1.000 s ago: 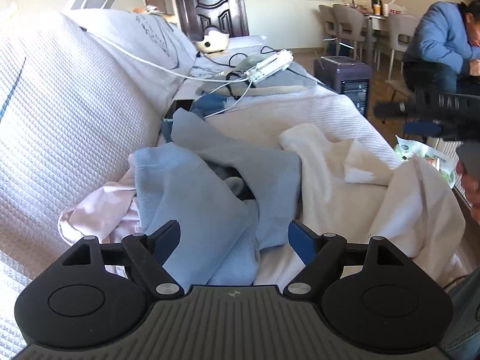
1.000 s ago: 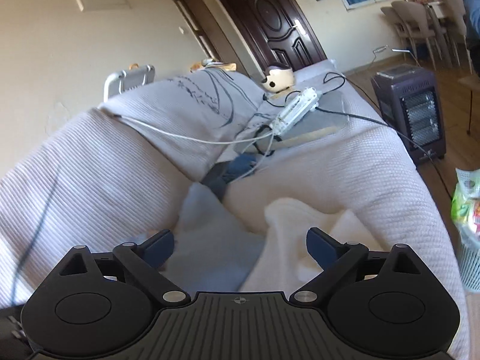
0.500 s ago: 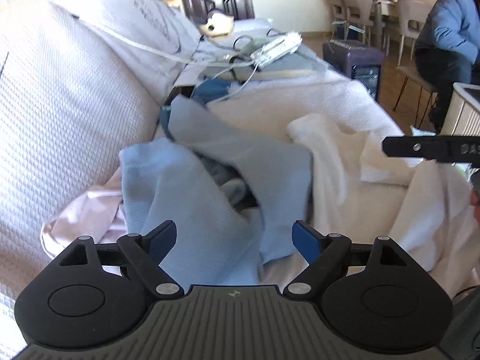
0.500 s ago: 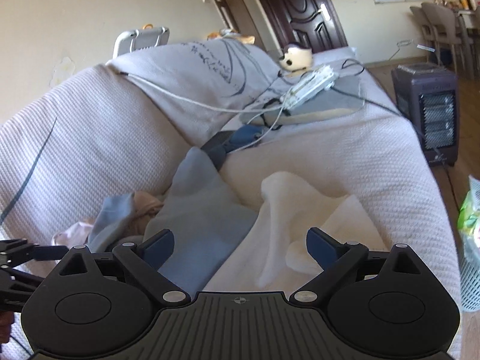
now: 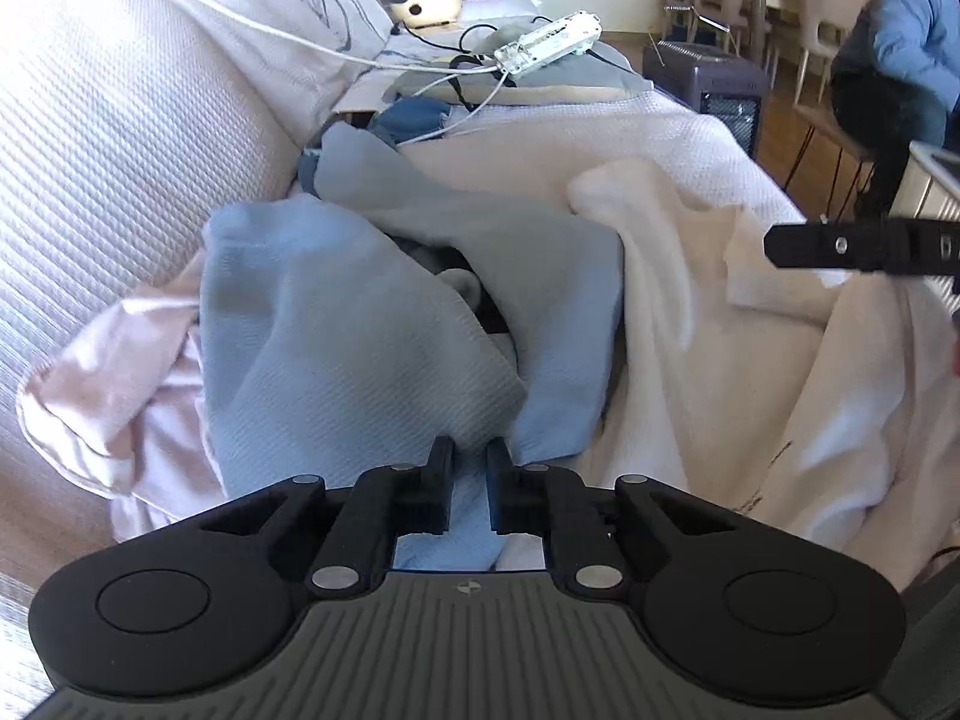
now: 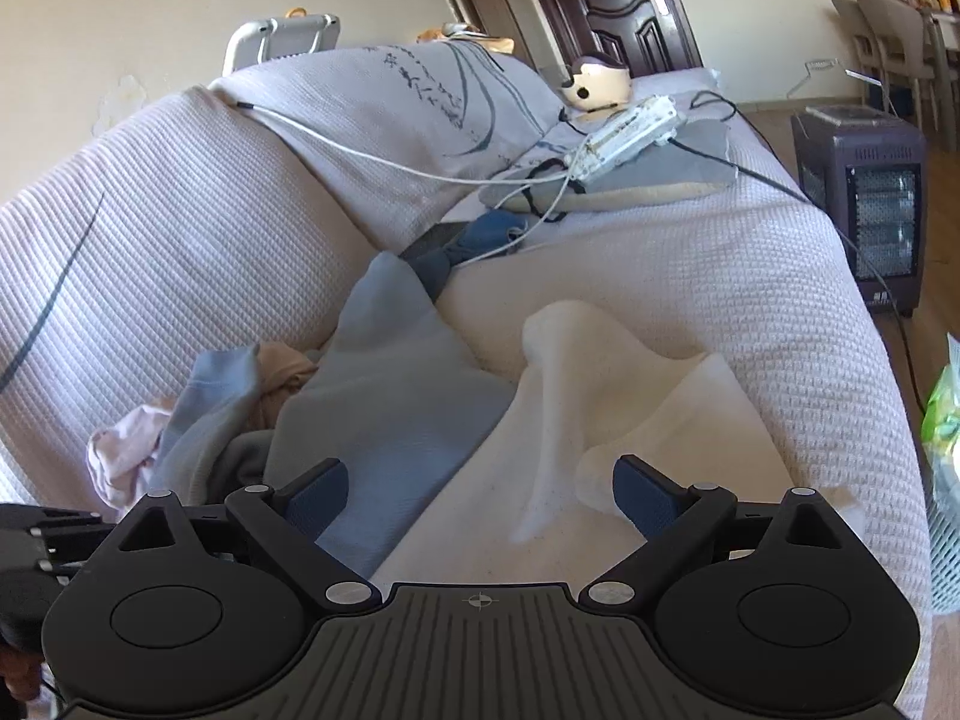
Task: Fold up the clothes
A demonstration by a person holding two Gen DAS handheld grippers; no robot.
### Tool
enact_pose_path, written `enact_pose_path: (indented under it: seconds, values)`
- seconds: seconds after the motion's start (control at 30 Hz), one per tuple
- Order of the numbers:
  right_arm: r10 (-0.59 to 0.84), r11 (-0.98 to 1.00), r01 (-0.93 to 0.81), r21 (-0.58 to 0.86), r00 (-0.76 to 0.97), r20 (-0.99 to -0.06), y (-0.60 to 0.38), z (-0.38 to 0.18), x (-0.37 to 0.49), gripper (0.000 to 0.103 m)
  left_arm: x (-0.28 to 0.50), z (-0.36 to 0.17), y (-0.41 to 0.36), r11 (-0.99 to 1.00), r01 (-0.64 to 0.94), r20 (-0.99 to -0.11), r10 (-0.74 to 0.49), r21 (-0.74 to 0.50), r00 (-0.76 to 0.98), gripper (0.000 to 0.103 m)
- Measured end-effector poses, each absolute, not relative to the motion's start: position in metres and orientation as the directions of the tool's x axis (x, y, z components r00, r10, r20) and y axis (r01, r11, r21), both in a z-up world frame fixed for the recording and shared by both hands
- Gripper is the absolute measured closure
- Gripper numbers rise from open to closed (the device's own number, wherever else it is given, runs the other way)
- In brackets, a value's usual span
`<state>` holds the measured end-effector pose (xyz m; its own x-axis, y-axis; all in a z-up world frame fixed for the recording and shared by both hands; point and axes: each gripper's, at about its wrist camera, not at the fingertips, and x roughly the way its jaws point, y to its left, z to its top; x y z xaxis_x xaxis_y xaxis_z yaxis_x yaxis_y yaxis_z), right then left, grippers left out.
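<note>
A heap of clothes lies on the sofa seat: a light blue garment (image 5: 336, 324), a grey-blue one (image 5: 540, 276) (image 6: 390, 396), a white one (image 5: 720, 360) (image 6: 600, 396) and a pink one (image 5: 120, 372) at the left. My left gripper (image 5: 469, 462) sits low on the heap. Its jaws are closing, with a fold of the light blue garment pinched between them. My right gripper (image 6: 480, 495) hovers open over the seam between the grey-blue and white garments, nothing between its fingers. In the left wrist view it shows as a black bar (image 5: 858, 246) at the right.
The sofa back (image 5: 120, 120) rises on the left. A white power strip (image 6: 624, 135) with cables lies on a cushion farther along the seat. A dark heater (image 6: 858, 204) stands on the floor at right. A person in a blue jacket (image 5: 912, 30) sits by the dining chairs.
My left gripper sank toward the heap and its wide-open jaws came together on the light blue garment. My right gripper dipped slightly and stays open.
</note>
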<state>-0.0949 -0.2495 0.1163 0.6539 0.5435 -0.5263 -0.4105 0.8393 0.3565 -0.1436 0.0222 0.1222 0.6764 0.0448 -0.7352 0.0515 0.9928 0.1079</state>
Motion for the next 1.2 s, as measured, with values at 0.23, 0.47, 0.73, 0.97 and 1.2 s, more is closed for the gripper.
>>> enact_pose_path:
  seconds: [0.23, 0.47, 0.73, 0.97, 1.2]
  values:
    - [0.545, 0.838, -0.406, 0.365, 0.657, -0.521, -0.251, 0.117, -0.095, 0.006, -0.140, 0.145, 0.024, 0.986, 0.094, -0.689, 0.028, 0.139, 0.724, 0.098]
    - [0.539, 0.842, -0.407, 0.354, 0.657, -0.528, -0.250, 0.116, -0.093, 0.006, -0.104, 0.193, 0.018, 0.952, 0.168, -0.612, 0.026, 0.257, 0.790, 0.100]
    - [0.532, 0.846, -0.384, 0.370, 0.658, -0.532, -0.252, 0.116, -0.087, 0.006, -0.007, 0.209, 0.031, 0.830, 0.132, -0.551, 0.232, 0.542, 0.801, 0.103]
    - [0.519, 0.854, -0.370, 0.365, 0.654, -0.550, -0.251, 0.108, -0.077, 0.006, 0.056, 0.212, 0.069, 0.893, 0.085, -0.654, 0.257, 0.443, 0.711, 0.103]
    - [0.532, 0.846, -0.377, 0.376, 0.630, -0.566, -0.248, 0.100, -0.071, 0.006, -0.001, 0.193, 0.059, 0.944, 0.186, -0.738, 0.081, 0.273, 0.670, 0.060]
